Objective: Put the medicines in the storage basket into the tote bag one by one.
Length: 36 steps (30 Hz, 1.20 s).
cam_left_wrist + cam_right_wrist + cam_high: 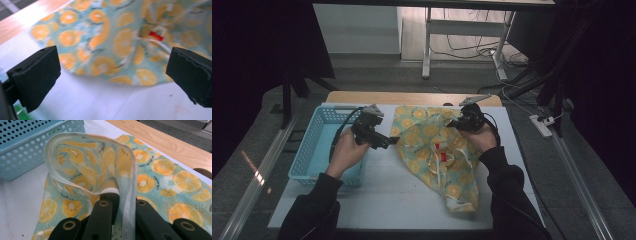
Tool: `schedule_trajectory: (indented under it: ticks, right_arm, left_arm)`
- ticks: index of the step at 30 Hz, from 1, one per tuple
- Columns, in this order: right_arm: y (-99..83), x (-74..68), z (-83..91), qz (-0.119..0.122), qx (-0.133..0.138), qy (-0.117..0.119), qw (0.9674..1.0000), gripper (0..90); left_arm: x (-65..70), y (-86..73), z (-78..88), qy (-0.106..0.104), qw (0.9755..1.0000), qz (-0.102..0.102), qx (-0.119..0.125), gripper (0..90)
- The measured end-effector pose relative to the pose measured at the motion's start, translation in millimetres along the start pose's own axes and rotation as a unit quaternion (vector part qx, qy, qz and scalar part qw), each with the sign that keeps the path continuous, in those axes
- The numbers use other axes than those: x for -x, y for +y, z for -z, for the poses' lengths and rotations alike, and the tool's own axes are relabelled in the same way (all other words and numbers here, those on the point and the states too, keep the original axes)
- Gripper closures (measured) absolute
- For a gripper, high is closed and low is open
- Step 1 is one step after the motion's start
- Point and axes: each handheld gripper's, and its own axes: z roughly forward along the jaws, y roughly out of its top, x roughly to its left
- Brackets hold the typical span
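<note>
A light blue cloth with an orange-slice print [437, 150] lies crumpled on the white table [387, 195], with a small red tag [437, 146] near its middle. My left gripper [389, 141] hovers at the cloth's left edge, jaws wide open and nothing between them. In the left gripper view the cloth [112, 45] and its red tag [155, 36] lie just beyond the open gripper [112, 72]. My right gripper [457, 123] is at the cloth's far right part. It is shut [120, 200] on the white-hemmed edge of the cloth [162, 175], which stands up in a folded loop.
A light blue perforated basket [317, 145] stands on the table's left side, close to my left hand; its wall [22, 157] shows in the right gripper view. A wooden strip [412, 97] runs along the far edge. Bare table lies in front of the cloth.
</note>
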Motion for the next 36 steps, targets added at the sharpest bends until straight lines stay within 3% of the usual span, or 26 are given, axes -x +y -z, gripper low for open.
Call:
schedule_trajectory:
  ticks: [6, 11, 14, 20, 27, 36]
  right_arm:
    - [-0.9, 0.8, 0.6, -0.002, -0.001, -0.001, 1.0000, 90.0]
    - [-1.1, 0.6, -0.4, -0.002, -0.002, 0.000, 1.0000, 90.0]
    - [-1.3, 0.7, -1.1, -0.001, -0.003, 0.000, 1.0000, 90.0]
    - [-1.8, 0.9, -1.9, -0.001, -0.004, 0.000, 1.0000, 90.0]
    - [-1.9, 0.6, -2.7, 0.000, -0.004, 0.001, 1.0000, 90.0]
    - [-2.7, 1.6, -1.5, -0.001, -0.003, 0.001, 1.0000, 90.0]
  left_arm:
    - [-30.0, -16.3, 18.4, 0.044, 0.9983, 0.035, -0.014, 0.3]
    - [-56.2, -32.1, 26.9, 0.079, 0.9944, 0.069, -0.013, 1.5]
    - [-69.5, -41.4, 26.9, 0.084, 0.9928, 0.084, -0.015, 2.1]
    - [-83.9, -54.0, 16.2, 0.092, 0.9922, 0.076, -0.037, 1.0]
    - [-93.0, -57.6, -3.7, 0.106, 0.9891, 0.068, -0.077, 2.2]
    - [-97.9, -61.2, -27.7, 0.106, 0.9852, 0.052, -0.124, 12.4]
